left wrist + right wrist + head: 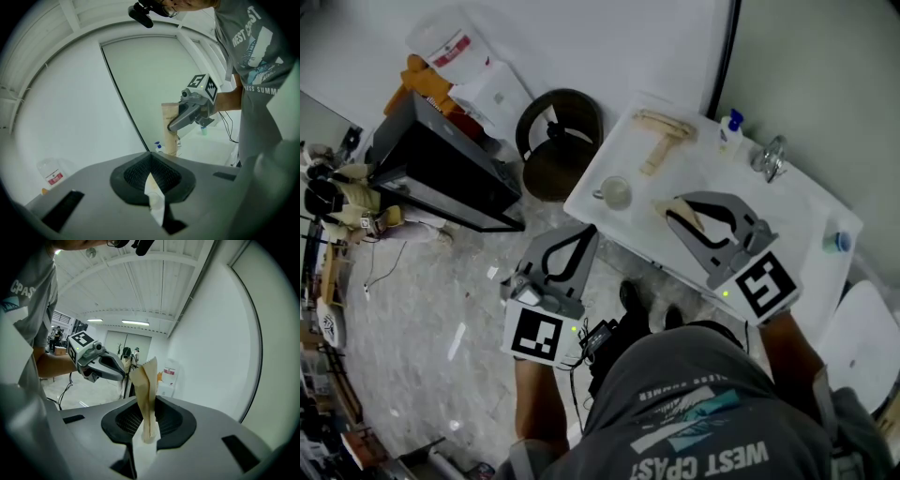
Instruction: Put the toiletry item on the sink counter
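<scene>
My right gripper [694,217] is shut on a beige toiletry tube [682,212] and holds it over the white sink counter [806,220]. In the right gripper view the tube [146,390] stands upright between the pads, its crimped end up. The left gripper view shows the same tube [169,129] hanging from the right gripper [194,112] above the counter. My left gripper [584,236] hangs off the counter's near edge over the floor, jaws together, with only a thin white sliver [154,199] at their seam.
On the counter lie other beige tubes [661,131], a clear cup [614,192], a blue-capped spray bottle [731,127], a chrome faucet [771,155] and a teal bottle [839,242]. A brown round bin [560,141] and a black cabinet [441,169] stand to the counter's left.
</scene>
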Action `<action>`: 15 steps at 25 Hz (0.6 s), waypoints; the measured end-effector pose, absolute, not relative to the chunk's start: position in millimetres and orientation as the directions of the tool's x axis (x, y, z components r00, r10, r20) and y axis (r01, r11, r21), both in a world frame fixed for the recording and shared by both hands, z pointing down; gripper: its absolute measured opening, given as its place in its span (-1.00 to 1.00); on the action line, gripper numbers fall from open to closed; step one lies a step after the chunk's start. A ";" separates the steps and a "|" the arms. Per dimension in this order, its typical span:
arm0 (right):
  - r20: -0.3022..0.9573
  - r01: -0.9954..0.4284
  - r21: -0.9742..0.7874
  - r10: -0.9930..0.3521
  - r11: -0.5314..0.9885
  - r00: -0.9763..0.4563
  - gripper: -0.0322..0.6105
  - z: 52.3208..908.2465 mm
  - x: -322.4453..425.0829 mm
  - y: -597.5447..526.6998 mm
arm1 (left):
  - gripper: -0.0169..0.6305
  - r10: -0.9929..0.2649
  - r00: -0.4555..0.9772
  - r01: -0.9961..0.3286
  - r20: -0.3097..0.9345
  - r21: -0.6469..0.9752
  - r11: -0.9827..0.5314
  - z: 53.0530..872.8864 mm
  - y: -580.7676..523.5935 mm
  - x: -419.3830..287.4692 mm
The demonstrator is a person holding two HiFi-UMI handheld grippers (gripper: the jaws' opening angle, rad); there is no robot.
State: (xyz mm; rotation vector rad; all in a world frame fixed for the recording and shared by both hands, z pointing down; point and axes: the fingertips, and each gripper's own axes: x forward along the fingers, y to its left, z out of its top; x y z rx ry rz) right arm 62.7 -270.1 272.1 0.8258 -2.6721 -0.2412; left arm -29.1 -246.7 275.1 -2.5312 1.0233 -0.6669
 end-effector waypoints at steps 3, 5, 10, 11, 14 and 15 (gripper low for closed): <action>0.272 -0.518 0.248 -0.572 0.819 -0.774 -0.64 276.4 56.3 -278.2 | -0.94 -0.712 0.634 -0.563 0.302 -0.451 -0.693 279.7 -255.4 -35.3; 0.278 -0.517 0.244 -0.570 0.820 -0.773 -0.64 279.2 52.1 -283.4 | -0.94 -0.709 0.636 -0.564 0.304 -0.444 -0.696 282.1 -260.3 -39.4; 0.288 -0.522 0.229 -0.569 0.822 -0.770 -0.64 285.7 38.1 -297.8 | -0.94 -0.709 0.634 -0.570 0.310 -0.432 -0.699 288.2 -272.9 -55.8; 0.290 -0.524 0.225 -0.570 0.822 -0.769 -0.64 286.8 35.3 -300.7 | -0.94 -0.709 0.633 -0.573 0.311 -0.428 -0.699 289.5 -274.9 -59.4; 0.298 -0.525 0.219 -0.569 0.822 -0.766 -0.64 290.7 28.3 -309.4 | -0.94 -0.710 0.630 -0.580 0.316 -0.417 -0.700 293.8 -280.7 -68.9; 0.300 -0.524 0.219 -0.568 0.823 -0.767 -0.64 292.5 26.2 -312.4 | -0.94 -0.710 0.628 -0.582 0.318 -0.414 -0.700 295.6 -282.9 -71.5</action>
